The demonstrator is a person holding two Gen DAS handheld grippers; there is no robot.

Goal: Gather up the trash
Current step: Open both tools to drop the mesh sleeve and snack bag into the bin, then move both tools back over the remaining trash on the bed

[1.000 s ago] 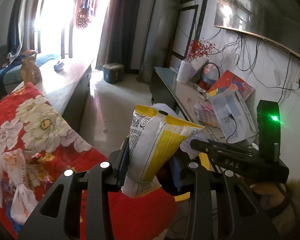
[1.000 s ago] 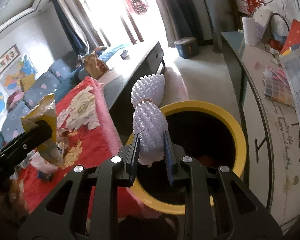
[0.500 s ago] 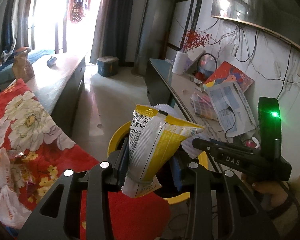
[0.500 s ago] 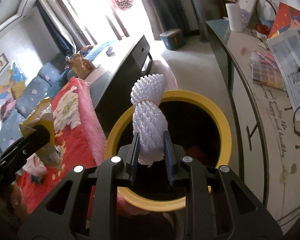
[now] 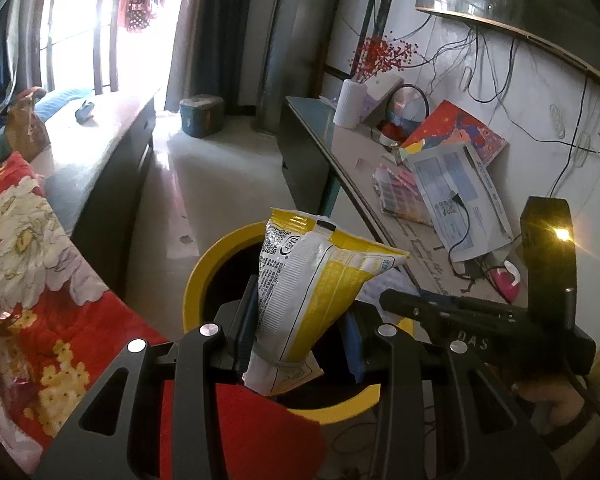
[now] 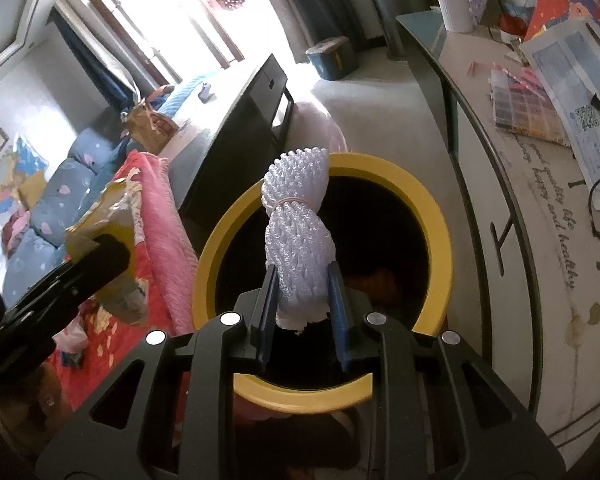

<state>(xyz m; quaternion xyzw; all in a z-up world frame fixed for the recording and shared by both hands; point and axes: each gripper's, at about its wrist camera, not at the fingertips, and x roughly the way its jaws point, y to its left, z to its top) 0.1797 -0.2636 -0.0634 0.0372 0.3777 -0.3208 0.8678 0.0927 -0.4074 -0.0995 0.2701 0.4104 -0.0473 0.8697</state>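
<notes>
White foam net [image 6: 298, 236] between opening right claw [image 6: 302, 312], above yellow bin [image 6: 440, 240]

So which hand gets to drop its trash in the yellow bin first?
Probably the right gripper: its jaws are opening, and its white foam net hangs over the round yellow bin's mouth. The left gripper's yellow snack bag sits nearer the rim.

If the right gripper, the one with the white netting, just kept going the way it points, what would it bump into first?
Most likely nothing solid at first: the right gripper, its jaws opening around the white foam net, points into the dark mouth of the yellow bin. It would probably go inside; depth there is unclear.
</notes>
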